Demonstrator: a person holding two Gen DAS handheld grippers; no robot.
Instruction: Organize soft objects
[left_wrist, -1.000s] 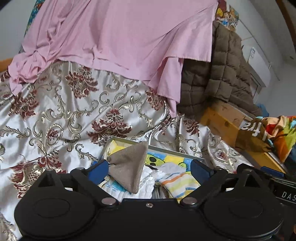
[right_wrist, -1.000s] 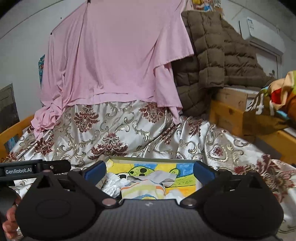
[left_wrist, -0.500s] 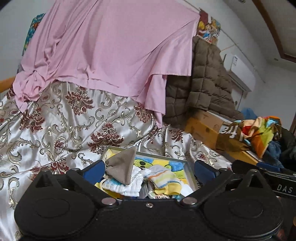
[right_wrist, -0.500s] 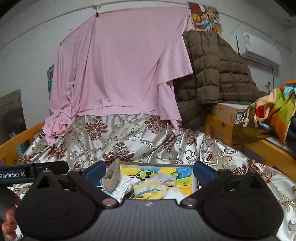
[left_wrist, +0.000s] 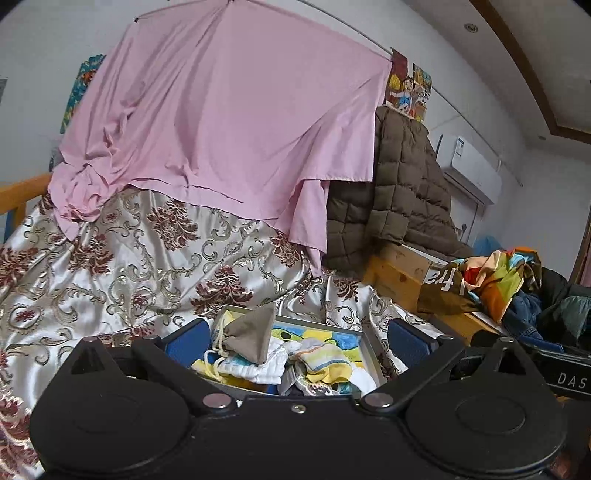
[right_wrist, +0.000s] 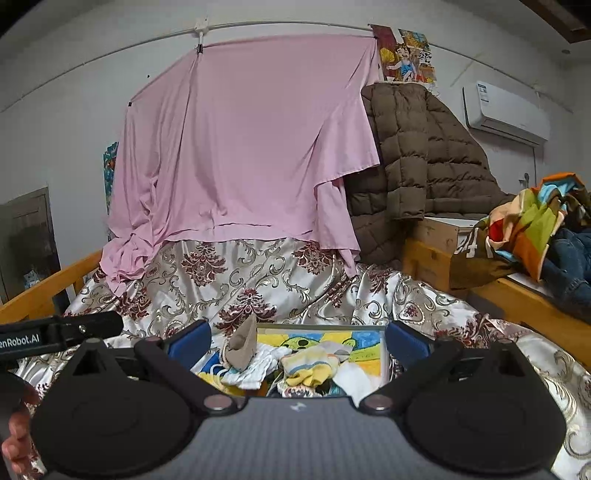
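Observation:
A shallow tray (left_wrist: 365, 347) (right_wrist: 384, 343) with a cartoon print lies on the patterned bedspread and holds several soft items. A grey-brown drawstring pouch (left_wrist: 251, 334) (right_wrist: 242, 345) rests on white cloth (left_wrist: 264, 371) (right_wrist: 249, 369) at its left. A yellow striped sock (left_wrist: 327, 363) (right_wrist: 310, 365) lies in the middle. My left gripper (left_wrist: 295, 341) is open and empty, above and short of the tray. My right gripper (right_wrist: 297, 341) is open and empty too, at about the same height.
The silver and maroon bedspread (left_wrist: 122, 273) (right_wrist: 258, 280) covers the bed. A pink sheet (left_wrist: 221, 129) (right_wrist: 243, 147) and a brown quilted coat (left_wrist: 402, 192) (right_wrist: 417, 158) hang behind. A wooden bed rail (left_wrist: 399, 273) with a pile of clothes (right_wrist: 535, 229) is at the right.
Both grippers have pulled back and tilted up from the tray, so more of the wall shows. The pouch, close by the left finger before, now lies in the tray apart from it.

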